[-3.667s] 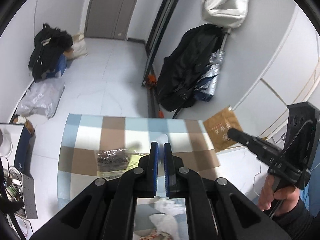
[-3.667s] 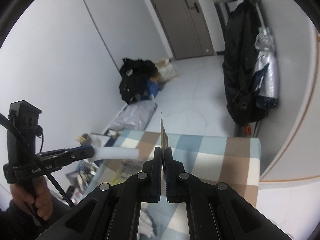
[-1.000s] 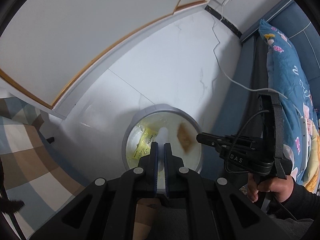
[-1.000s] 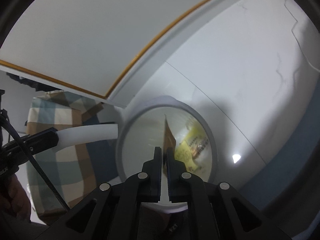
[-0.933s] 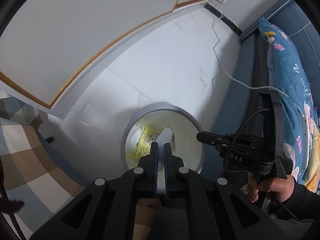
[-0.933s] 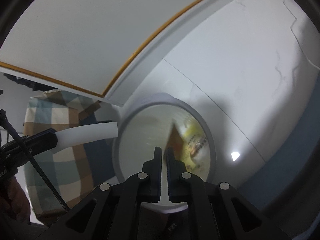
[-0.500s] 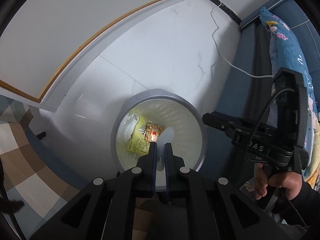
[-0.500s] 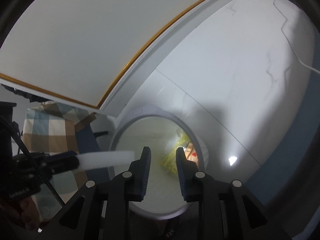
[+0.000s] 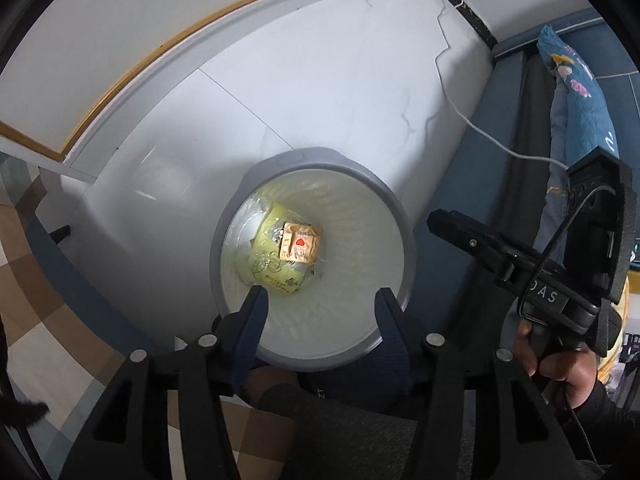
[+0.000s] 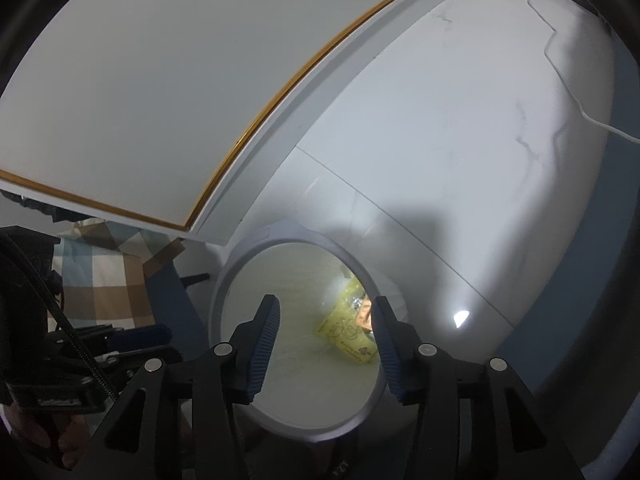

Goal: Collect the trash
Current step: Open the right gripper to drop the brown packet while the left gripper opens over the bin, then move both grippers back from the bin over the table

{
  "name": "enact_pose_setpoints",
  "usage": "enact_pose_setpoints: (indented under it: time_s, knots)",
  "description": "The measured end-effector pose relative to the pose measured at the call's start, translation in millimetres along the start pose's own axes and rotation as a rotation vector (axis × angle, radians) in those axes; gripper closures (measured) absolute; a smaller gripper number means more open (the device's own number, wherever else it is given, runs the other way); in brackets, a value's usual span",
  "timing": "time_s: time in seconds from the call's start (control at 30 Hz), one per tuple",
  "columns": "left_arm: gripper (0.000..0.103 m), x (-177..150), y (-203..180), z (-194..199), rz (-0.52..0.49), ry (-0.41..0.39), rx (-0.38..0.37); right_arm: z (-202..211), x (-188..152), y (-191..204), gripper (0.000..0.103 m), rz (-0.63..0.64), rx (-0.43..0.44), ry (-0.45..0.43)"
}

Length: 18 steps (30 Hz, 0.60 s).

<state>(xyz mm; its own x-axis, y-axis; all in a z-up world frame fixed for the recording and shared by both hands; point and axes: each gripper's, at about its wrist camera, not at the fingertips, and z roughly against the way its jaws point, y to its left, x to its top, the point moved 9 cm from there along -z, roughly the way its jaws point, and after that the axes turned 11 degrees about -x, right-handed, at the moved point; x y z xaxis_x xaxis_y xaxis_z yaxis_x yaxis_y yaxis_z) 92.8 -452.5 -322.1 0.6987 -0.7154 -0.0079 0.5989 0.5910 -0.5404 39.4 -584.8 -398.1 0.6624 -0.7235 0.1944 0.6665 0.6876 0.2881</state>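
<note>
A round bin with a grey rim [image 9: 312,156] and a white liner stands on the floor below both grippers. At its bottom lie a yellow wrapper [image 9: 276,272] and, on top of it, a tan packet with a red heart [image 9: 300,242]. My left gripper [image 9: 322,304] hangs over the bin's near rim, its jaws opening with nothing between them. My right gripper [image 10: 324,320] also points into the bin [image 10: 288,232], jaws opening and empty, with the yellow wrapper [image 10: 344,332] showing between its fingers. Each gripper appears in the other's view: the right gripper [image 9: 436,220] and the left gripper [image 10: 164,336].
A white cabinet with gold trim [image 9: 120,20] borders the white tiled floor. A checkered cloth [image 10: 104,276] lies to the left. On the right are a blue bed with a floral pillow [image 9: 580,92] and a white cable [image 9: 472,120]. A person's hand [image 9: 560,372] holds the right gripper.
Both grippers went from shut to open. The tan packet left the right gripper and now lies in the bin. The white stick is gone from the left gripper, which sank toward the bin.
</note>
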Motion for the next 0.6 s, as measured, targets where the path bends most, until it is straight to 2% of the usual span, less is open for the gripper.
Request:
enact_pose_setpoints:
  time_s: [0.1,0.17,0.27,0.47,0.6]
  knots:
    - [0.048,-0.3,3.6,4.0,0.012,-0.022,0.012,0.0,-0.1,-0.1,0.054,0.001,0.003,0.000]
    - [0.041,0.1,6.2,9.2,0.023,-0.045,0.032,0.2,-0.3,0.1,0.048,0.001,0.003,0.001]
    - [0.034,2.7,15.1,22.0,0.031,-0.109,0.114,1.5,-0.7,0.2,0.042,0.000,0.001,0.001]
    - [0.033,6.5,21.7,44.6,0.052,-0.200,0.153,8.6,-2.6,0.7,0.036,0.011,-0.007,-0.004]
    - [0.032,4.1,21.4,63.8,0.038,-0.249,0.220,21.6,-1.8,4.1,0.029,0.028,-0.011,-0.025]
